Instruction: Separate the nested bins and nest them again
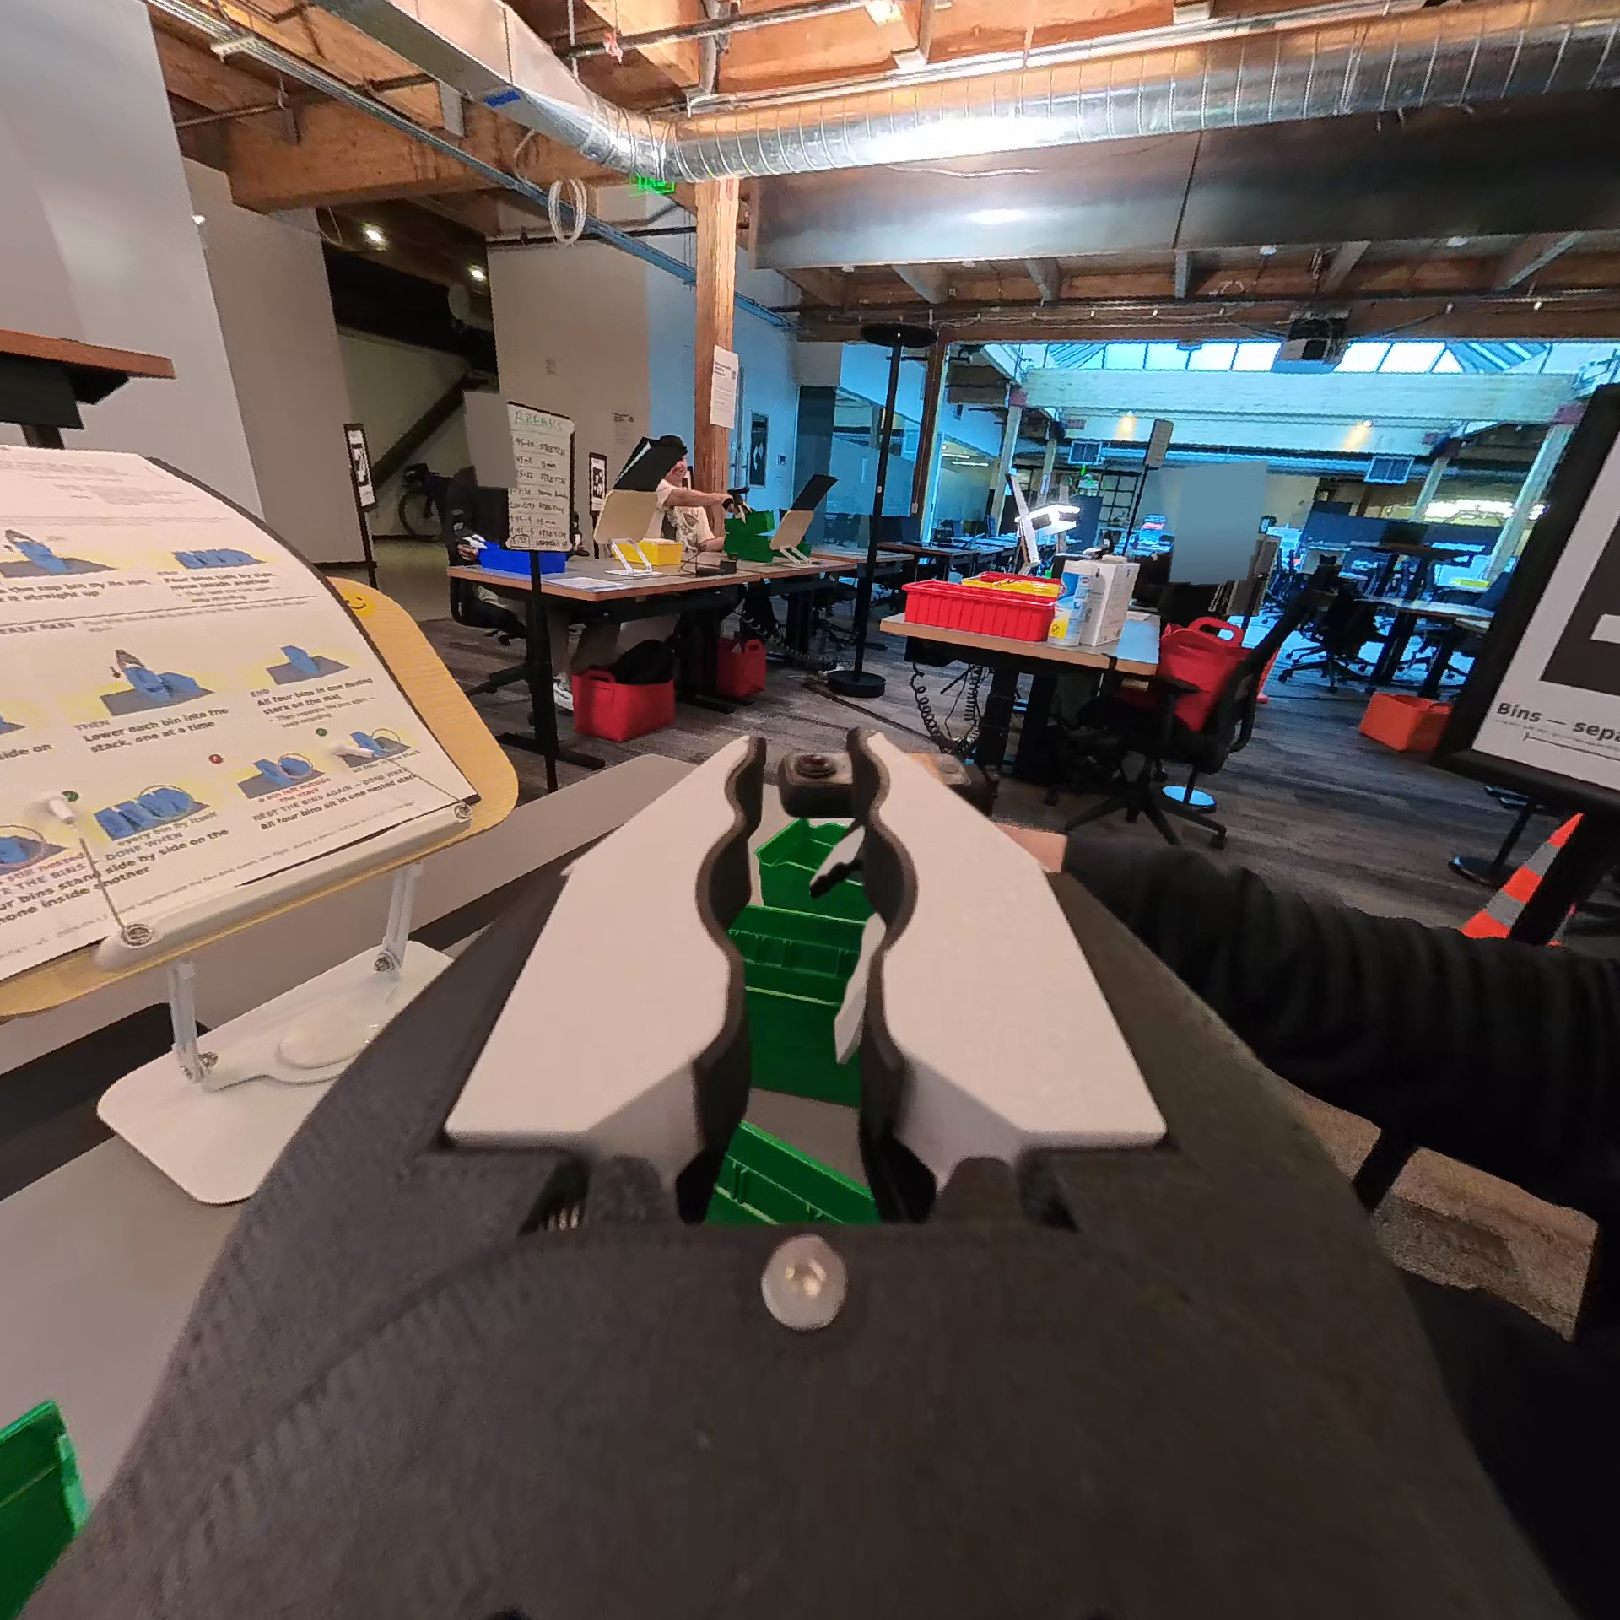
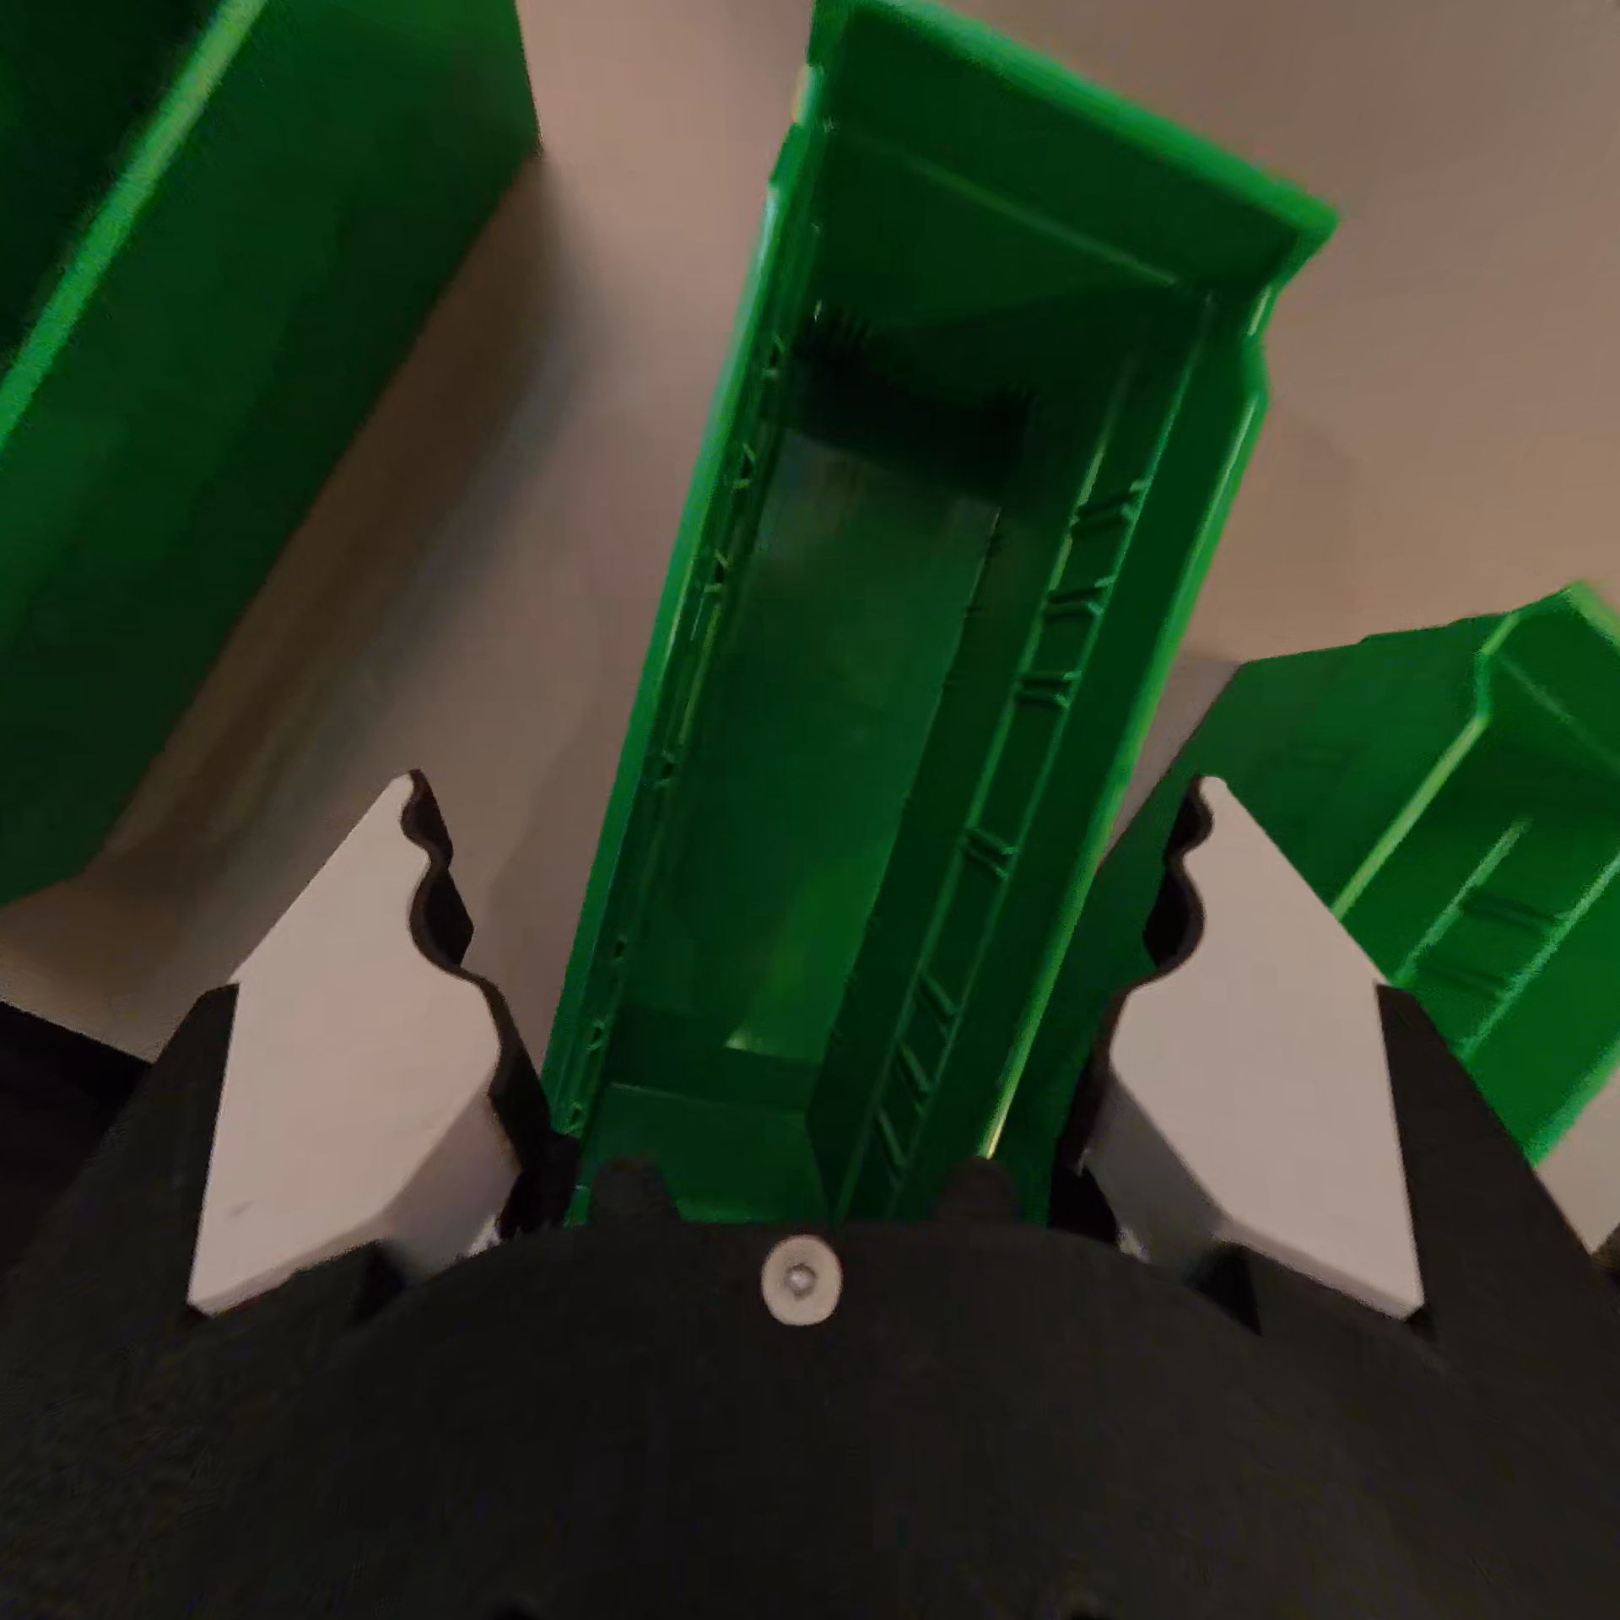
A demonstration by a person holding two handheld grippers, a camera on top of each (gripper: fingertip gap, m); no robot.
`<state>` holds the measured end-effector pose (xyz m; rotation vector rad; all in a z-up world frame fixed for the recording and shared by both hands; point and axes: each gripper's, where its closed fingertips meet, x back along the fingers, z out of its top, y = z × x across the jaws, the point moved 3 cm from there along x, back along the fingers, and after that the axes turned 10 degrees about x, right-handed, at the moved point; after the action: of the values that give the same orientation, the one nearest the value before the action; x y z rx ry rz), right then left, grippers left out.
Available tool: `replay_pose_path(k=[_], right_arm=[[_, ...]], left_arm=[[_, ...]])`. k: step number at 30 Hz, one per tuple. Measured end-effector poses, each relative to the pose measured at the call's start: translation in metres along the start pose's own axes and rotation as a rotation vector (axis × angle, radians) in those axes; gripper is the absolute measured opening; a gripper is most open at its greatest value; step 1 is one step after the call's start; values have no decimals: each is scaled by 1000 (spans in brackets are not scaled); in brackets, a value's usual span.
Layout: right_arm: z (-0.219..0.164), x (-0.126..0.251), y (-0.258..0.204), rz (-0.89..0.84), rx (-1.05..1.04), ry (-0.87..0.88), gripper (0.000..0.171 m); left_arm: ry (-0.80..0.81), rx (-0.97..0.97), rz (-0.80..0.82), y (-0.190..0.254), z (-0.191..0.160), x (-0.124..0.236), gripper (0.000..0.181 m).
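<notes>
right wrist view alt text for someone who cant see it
The open right gripper straddles the near end of a long, empty green bin on a pale table. Two more green bins lie apart, at left and right.

A large open-plan workshop-style office. Exposed wooden beams [image 1: 368,166] and a silver ventilation duct [image 1: 1052,105] run overhead. Rows of desks [image 1: 640,583] carry red [image 1: 977,609], yellow and blue storage bins. Black office chairs [image 1: 1175,728] stand on dark flooring, and a person [image 1: 688,513] sits working at a far desk.
</notes>
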<state>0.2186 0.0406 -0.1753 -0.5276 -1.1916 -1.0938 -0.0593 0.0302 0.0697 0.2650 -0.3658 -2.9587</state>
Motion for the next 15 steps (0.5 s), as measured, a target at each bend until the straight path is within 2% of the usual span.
replay_pose_path(k=[3, 5, 8, 15], right_arm=[[-15, -18, 1, 48, -52, -129, 155], [-18, -27, 2, 48, -55, -146, 153], [-8, -21, 7, 64, -103, -75, 112], [-8, -19, 0, 153, -57, -81, 125]], left_arm=[[-4, 10, 6, -3, -2, 0, 18], [-6, 14, 11, -4, -3, 0, 18], [-11, 8, 18, -5, -3, 1, 18], [-27, 24, 29, -11, -9, 0, 18]])
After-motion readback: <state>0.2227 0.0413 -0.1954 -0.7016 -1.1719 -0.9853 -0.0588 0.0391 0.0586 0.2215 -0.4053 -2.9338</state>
